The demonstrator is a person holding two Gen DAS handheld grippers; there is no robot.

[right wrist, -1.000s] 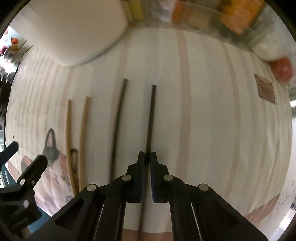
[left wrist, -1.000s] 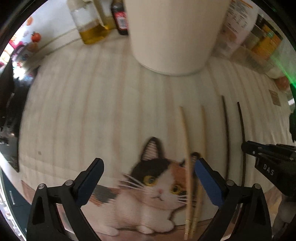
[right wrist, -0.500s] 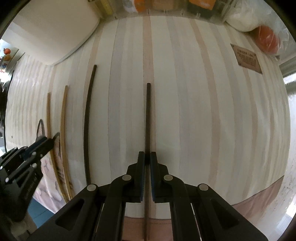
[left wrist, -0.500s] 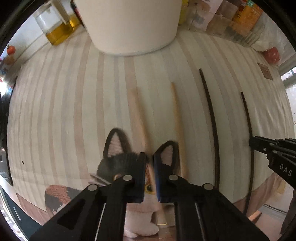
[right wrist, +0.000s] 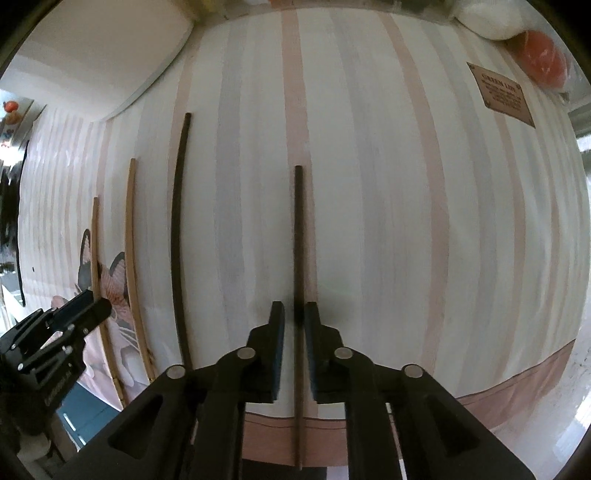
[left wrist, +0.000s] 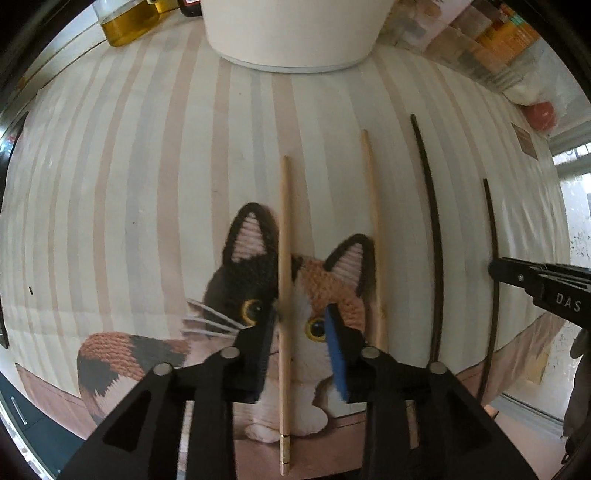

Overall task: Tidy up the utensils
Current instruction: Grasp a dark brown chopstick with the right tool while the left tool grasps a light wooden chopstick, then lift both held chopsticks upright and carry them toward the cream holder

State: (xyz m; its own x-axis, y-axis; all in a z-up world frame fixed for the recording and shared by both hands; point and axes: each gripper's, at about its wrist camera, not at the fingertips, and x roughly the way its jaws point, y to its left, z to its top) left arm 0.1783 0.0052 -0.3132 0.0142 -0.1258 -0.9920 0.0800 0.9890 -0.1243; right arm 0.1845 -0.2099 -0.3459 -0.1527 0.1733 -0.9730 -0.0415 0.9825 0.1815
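Pastel-striped cloth (left wrist: 147, 184) with calico cat print (left wrist: 258, 280); tan (left wrist: 284, 258) and black chopsticks (right wrist: 297, 240).

The white container (left wrist: 293, 33) is cut off by the top edge, and the jars (left wrist: 491, 40) behind it are blurred.

White letters "DAS" stand on the right tool (left wrist: 495, 271); a brown label (right wrist: 500, 94) reads "GREEN LIFE".

Four chopsticks (left wrist: 372, 236) side by side on tablecloth (left wrist: 147, 184), container (left wrist: 291, 33) behind
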